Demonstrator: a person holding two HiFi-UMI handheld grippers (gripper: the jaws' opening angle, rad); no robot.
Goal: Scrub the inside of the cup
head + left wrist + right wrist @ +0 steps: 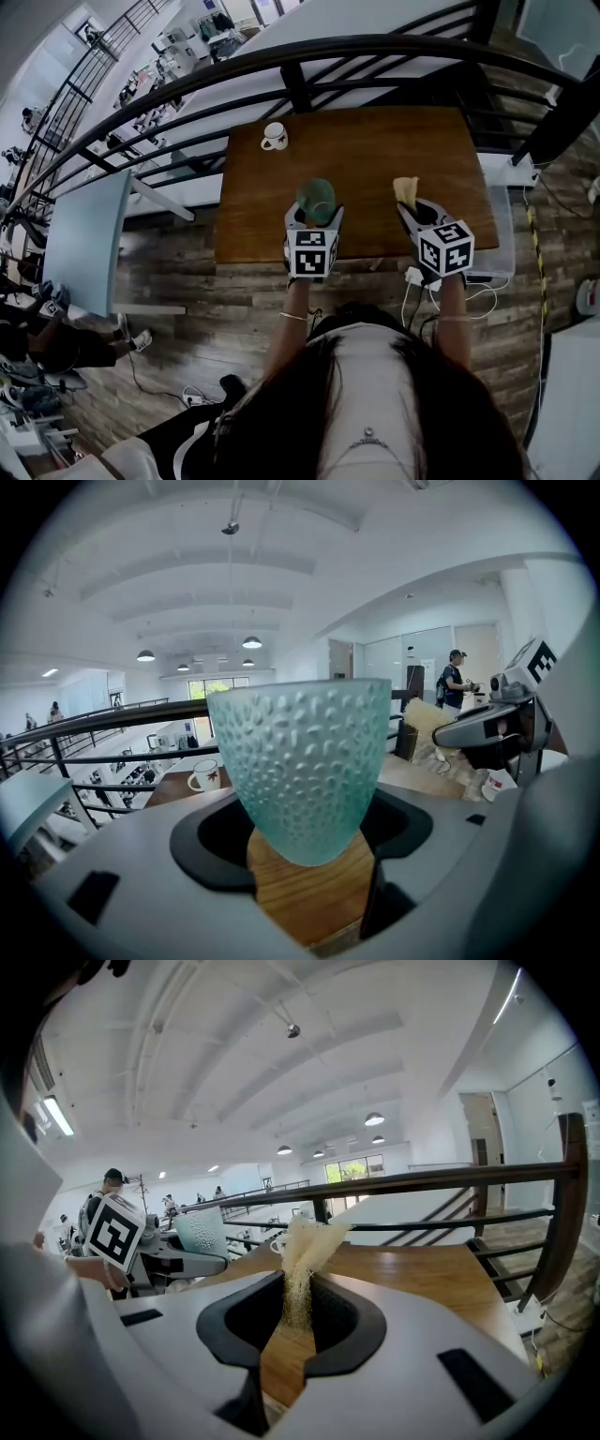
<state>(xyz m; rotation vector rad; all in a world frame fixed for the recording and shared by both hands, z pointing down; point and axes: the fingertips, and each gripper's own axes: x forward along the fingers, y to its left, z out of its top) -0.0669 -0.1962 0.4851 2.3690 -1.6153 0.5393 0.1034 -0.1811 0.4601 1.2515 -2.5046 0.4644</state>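
L tongs (pixel 305 829) are gripping the cup (pixel 298 761) upright over the counter's (pixel 375 159) near edge while R tongs (pixel 298 1312) are clenching a pale scrubber (pixel 305 1246) to its right, not touching, so scrubbing prob. isn't begun yet; next the scrubber needs going into the cup's mouth.

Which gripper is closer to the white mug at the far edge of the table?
Left. The left gripper, holding the green cup, sits slightly right of the white mug; the right gripper, holding the scrubber, is much farther right.
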